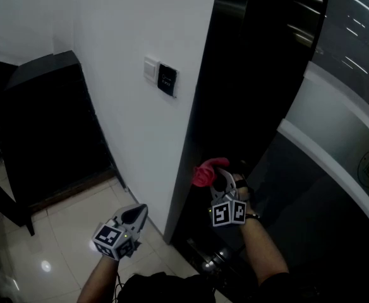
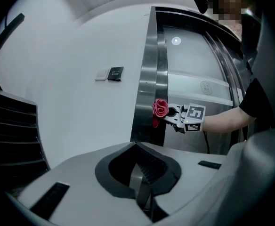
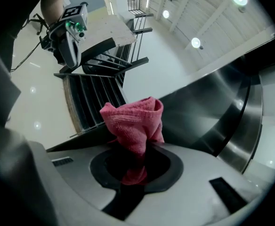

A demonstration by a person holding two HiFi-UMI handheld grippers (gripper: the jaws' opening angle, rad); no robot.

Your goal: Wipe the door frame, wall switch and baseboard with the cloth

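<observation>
Low and closest, the left gripper hangs over the pale tiled floor near the white wall's outer corner, its jaws pressed together with nothing between them. Beside it, the right gripper is clamped on a crumpled pink cloth, which sits against the lower part of the dark metal door frame. Higher on the wall, a white wall switch adjoins a black panel.
</observation>
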